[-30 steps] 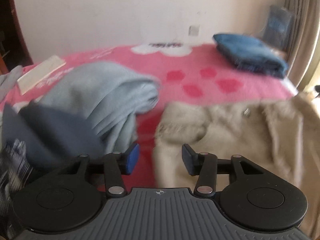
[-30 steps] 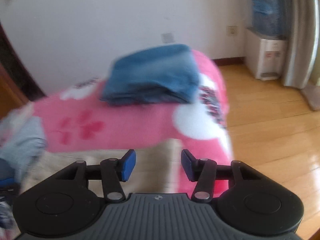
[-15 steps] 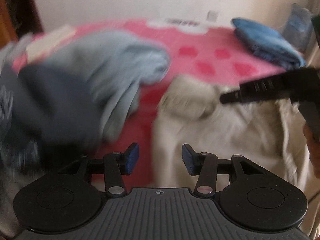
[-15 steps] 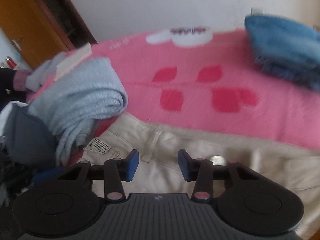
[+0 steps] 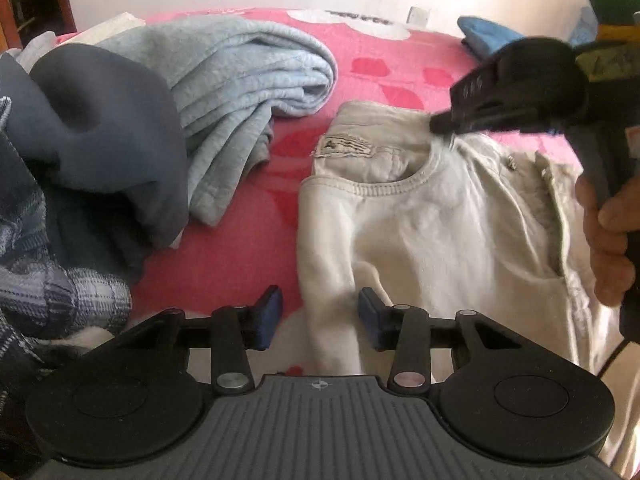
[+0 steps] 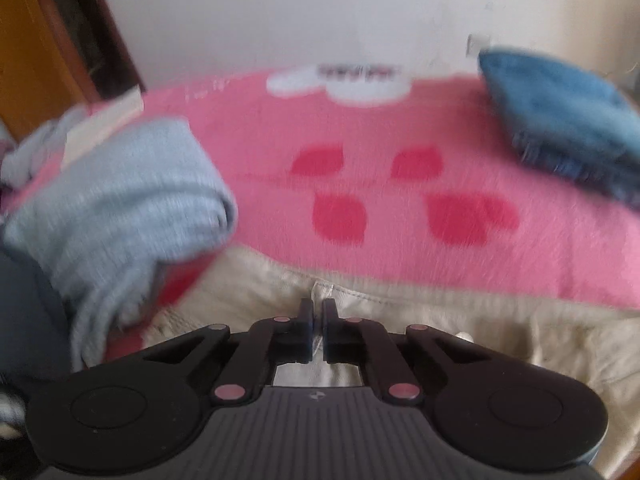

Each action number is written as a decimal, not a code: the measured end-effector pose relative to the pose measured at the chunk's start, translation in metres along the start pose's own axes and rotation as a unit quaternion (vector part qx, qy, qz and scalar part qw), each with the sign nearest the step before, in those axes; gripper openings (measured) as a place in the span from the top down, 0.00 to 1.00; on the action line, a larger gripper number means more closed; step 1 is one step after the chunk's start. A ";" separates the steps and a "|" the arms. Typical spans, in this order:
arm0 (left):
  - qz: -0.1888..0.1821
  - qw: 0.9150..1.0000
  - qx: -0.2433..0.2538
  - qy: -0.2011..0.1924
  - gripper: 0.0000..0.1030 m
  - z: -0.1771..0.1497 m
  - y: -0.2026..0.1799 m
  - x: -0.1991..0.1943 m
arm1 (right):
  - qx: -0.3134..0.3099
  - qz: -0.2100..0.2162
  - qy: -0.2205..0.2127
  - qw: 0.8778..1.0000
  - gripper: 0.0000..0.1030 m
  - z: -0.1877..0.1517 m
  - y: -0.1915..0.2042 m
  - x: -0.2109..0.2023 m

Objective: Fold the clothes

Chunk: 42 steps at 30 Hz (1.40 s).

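Observation:
Beige trousers (image 5: 432,220) lie spread on the pink blanket (image 5: 240,248), waistband toward the far side, a label patch on it. My left gripper (image 5: 318,316) hangs open over the trousers' left edge, fabric lying between its blue pads. In the left wrist view my right gripper (image 5: 440,126) reaches from the right, held by a hand (image 5: 608,240), its tip at the waistband. In the right wrist view my right gripper (image 6: 318,330) is shut on the beige trousers' (image 6: 460,328) waistband, near a belt loop.
A rumpled light blue garment (image 5: 240,80) and a dark grey one (image 5: 100,128) lie piled at the left, with a plaid cloth (image 5: 40,280) below them. A folded blue garment (image 6: 560,120) rests at the blanket's (image 6: 400,208) far right. A white wall stands behind.
My right gripper has swung left from the blue folded garment, dropped onto the waistband and shut on it. My left gripper moved nearer to the trousers' left edge and stayed open.

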State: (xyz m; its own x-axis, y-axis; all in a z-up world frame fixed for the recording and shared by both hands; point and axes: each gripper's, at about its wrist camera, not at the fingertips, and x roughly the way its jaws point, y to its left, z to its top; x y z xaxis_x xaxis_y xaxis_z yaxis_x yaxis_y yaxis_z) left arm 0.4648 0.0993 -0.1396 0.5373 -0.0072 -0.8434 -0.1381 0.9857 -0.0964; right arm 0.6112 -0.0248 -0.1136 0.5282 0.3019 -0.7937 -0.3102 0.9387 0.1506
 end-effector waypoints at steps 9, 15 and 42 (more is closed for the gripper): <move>0.020 1.000 0.024 -0.003 0.57 0.005 -0.010 0.016 | -0.011 -0.029 0.010 0.999 0.96 0.000 -0.012 0.043; 0.041 0.998 0.046 -0.001 0.55 0.005 -0.017 0.014 | 0.112 0.059 0.008 0.992 0.64 -0.005 -0.062 0.003; 0.075 0.994 0.077 -0.010 0.54 0.004 -0.029 0.020 | -0.011 -0.068 0.033 0.997 0.79 -0.047 -0.140 -0.040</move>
State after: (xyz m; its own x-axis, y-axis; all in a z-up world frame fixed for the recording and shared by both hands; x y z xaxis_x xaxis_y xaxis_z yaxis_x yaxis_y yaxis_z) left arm 0.4832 0.0715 -0.1516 0.5375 0.1440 -0.8309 -0.0896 0.9895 0.1136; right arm 0.5966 -0.1765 -0.1310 0.5137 0.1598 -0.8430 -0.2563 0.9662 0.0270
